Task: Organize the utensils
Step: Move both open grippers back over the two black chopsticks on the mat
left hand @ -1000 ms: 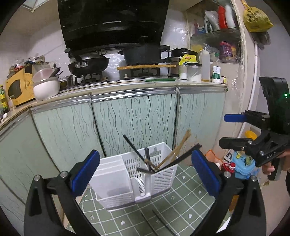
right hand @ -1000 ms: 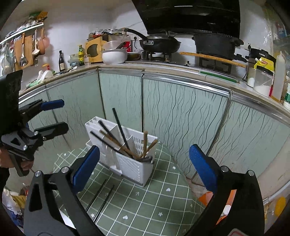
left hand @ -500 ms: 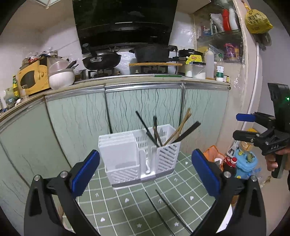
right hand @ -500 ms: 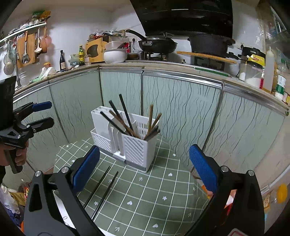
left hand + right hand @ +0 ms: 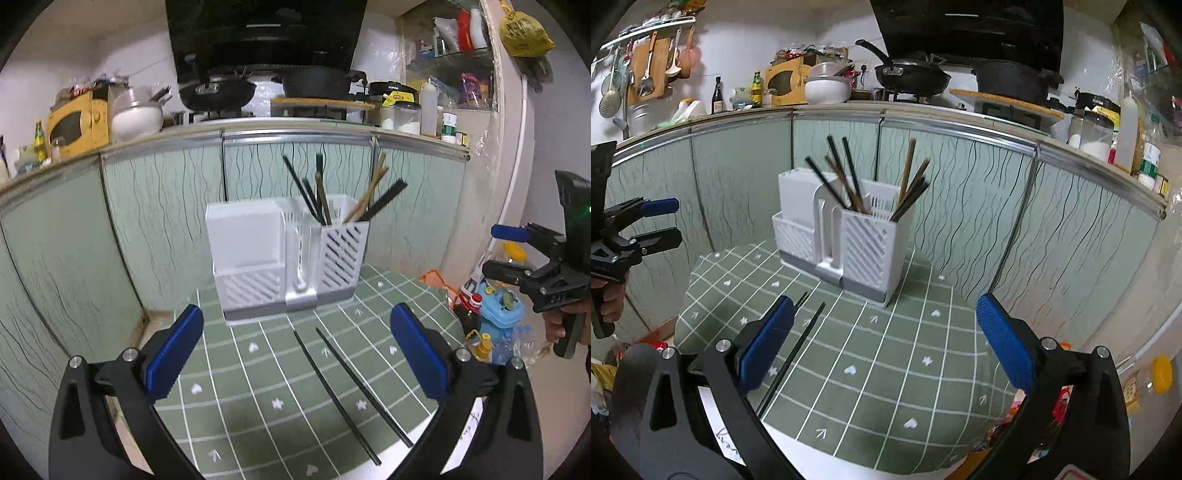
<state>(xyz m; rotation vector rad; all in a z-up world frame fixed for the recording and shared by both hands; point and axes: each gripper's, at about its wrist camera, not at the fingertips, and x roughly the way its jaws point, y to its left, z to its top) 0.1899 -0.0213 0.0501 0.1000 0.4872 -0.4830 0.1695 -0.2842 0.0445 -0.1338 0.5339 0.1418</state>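
A white utensil holder [image 5: 284,258] stands at the far side of a green checked table mat [image 5: 258,387]. Its right compartment holds several black and wooden chopsticks [image 5: 332,195]. It also shows in the right wrist view [image 5: 846,236]. Two black chopsticks [image 5: 347,384] lie loose on the mat in front of it; in the right wrist view they [image 5: 798,343] lie beside my left finger. My left gripper [image 5: 295,354] is open and empty above the near mat. My right gripper [image 5: 886,350] is open and empty, off the table's right side [image 5: 517,254].
Green patterned cabinet doors [image 5: 147,221] stand close behind the table, under a counter with a wok [image 5: 216,90], a pot [image 5: 317,83] and jars. Bottles and a blue container [image 5: 498,314] sit on the floor to the right.
Both grippers have pulled back and lowered, so the holder looks upright and farther off. The two loose chopsticks on the mat have come fully into view. Both grippers stayed open.
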